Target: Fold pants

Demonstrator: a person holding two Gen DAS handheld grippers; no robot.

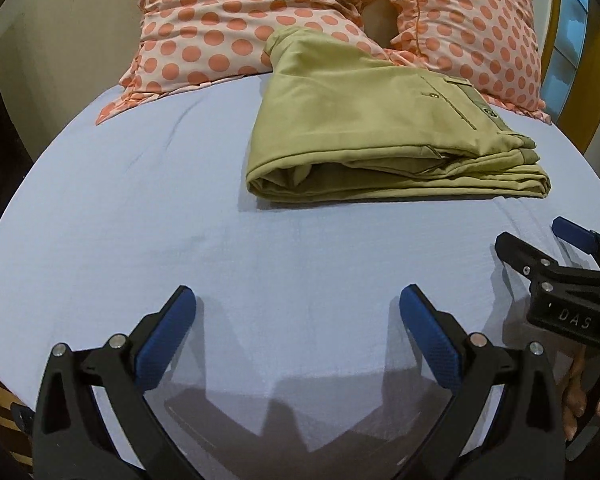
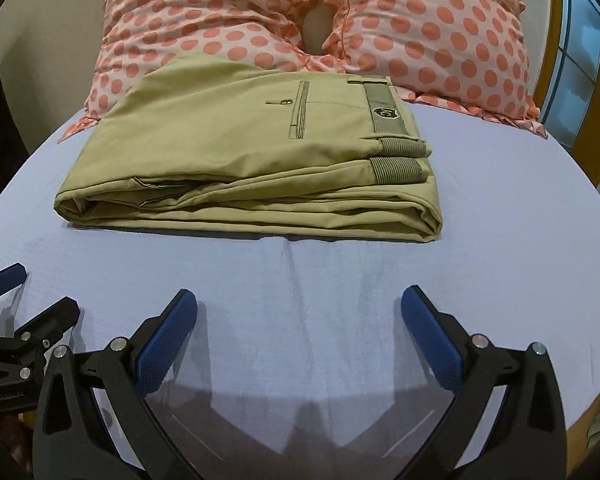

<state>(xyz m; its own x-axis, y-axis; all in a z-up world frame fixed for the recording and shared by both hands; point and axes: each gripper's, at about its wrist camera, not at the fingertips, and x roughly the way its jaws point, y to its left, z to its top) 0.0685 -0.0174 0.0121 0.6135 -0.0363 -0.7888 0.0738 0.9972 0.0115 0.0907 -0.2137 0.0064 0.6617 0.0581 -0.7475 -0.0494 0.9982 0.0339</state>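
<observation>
Right wrist cam: pants point(image 2: 236, 152) look fully folded, lying ahead of both tongs. Right gripper point(image 2: 299, 312) & left gripper point(image 1: 298, 310) wide open, holding nothing. Prob done imo, next just back off.

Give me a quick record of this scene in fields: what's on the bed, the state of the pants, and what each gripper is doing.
surface: bed with a light blue sheet
pants: khaki pants, folded into a flat stack, waistband to the right in the right wrist view
behind pants: two pillows with orange dots; the far edge of the pants rests against one
left gripper: open, empty, above the bare sheet, short of the pants
right gripper: open, empty, above the bare sheet, short of the pants
task state: pants look folded, nothing held
</observation>
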